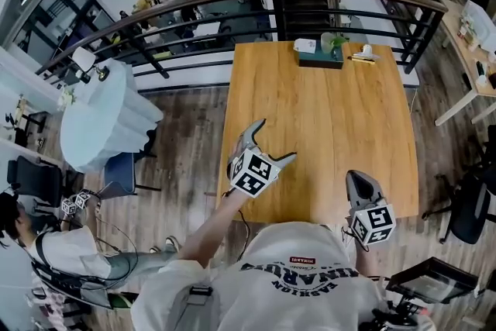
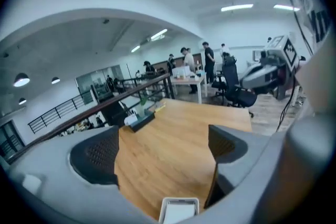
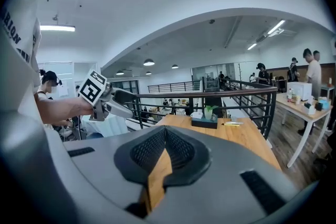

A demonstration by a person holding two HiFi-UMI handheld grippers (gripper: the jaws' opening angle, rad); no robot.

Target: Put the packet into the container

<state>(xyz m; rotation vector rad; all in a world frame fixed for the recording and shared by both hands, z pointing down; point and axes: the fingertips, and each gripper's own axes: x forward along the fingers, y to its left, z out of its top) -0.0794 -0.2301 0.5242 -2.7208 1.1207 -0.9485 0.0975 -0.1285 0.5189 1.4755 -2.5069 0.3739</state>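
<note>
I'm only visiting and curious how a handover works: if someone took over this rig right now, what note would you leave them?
Left hand-held gripper: jaws wide apart, empty, above the near part of the table.
Right hand-held gripper: jaws together, nothing between them, at the near edge.
Things: the dark container sits at the far edge. A small pale item lies on the table just beside it. It may be the packet, but it is too small to tell.
Done: nothing visible yet.
Left: reach the far end, pick up the packet and put it in the container.
</note>
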